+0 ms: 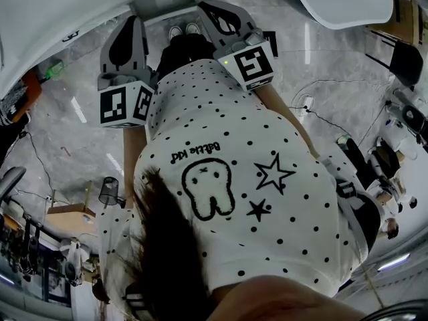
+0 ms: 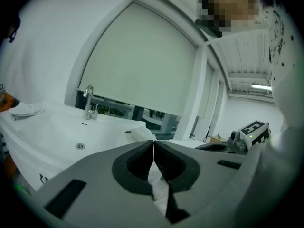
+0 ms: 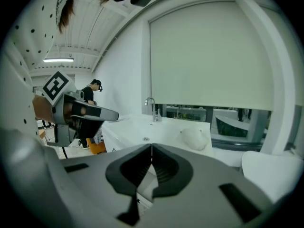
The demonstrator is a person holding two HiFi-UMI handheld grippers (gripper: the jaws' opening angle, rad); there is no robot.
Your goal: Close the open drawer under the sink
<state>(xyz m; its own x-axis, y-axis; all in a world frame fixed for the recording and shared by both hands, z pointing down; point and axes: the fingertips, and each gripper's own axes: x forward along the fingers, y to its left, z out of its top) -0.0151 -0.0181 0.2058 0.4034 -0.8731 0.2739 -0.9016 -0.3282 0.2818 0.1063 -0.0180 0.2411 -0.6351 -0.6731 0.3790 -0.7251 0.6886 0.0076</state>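
White shirt [image 1: 221,132] with black dots; white sink [image 2: 71,132]; floor [image 1: 53,136] apparently grey marble.

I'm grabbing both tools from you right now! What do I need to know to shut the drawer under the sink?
Left tool: jaws shut, nothing between them.
Right tool: jaws shut, also empty.
Both point toward the white sink with its tap, and both are apart from it.
The drawer cannot be made out in any view, so I cannot tell how far open it is.
Done: nothing that shows.
Left: look below the sink, find the drawer front and push it in, probably with a shut tool.
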